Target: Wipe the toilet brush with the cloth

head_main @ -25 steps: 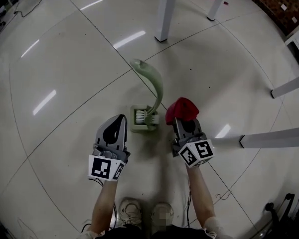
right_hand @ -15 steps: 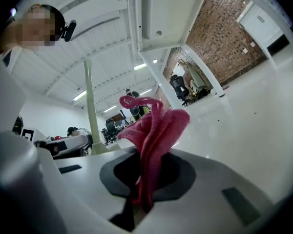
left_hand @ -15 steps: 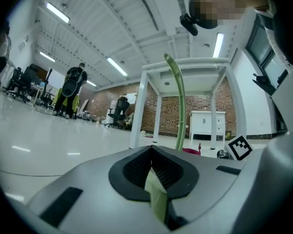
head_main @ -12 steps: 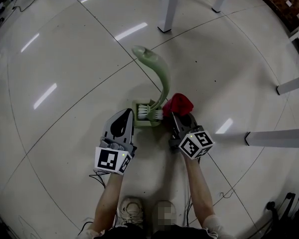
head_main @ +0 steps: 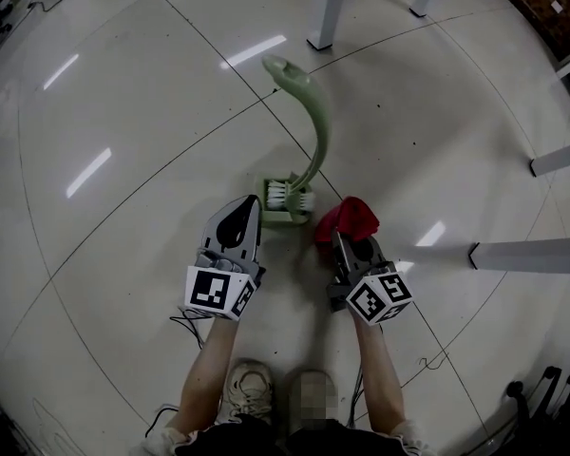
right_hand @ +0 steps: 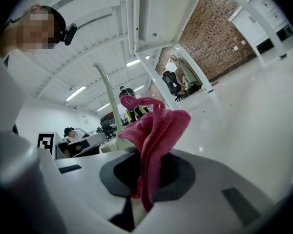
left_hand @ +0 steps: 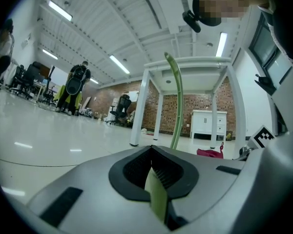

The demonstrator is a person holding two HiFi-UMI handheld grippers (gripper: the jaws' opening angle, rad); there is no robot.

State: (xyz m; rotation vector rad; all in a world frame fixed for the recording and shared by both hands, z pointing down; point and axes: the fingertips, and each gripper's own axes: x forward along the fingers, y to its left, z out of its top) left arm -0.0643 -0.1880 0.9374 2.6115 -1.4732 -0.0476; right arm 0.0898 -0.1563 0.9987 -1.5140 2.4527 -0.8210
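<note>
Glossy pale floor tiles (head_main: 123, 112) fill the room, with white table legs (head_main: 328, 8) at the far edge. On the left, the left gripper (head_main: 250, 204) lies low and level over the floor, its tip just beside the left edge of the green holder (head_main: 266, 215); I cannot tell whether they touch. Its jaws are pressed fully together. A thin pale green strip shows in the seam, and I cannot tell what it is.

Between the two grippers stands the toilet brush (head_main: 315, 131). Its white bristles (head_main: 277, 195) are down in the holder and its long curved handle rises upright, the top end hooking over to the left.

Right of the holder, the right gripper (head_main: 342, 242) points slightly downward. Its jaws are clamped on a red cloth (head_main: 350, 217), which bunches up out of them. The cloth sits just beside the holder's right edge, near the foot of the handle.
</note>
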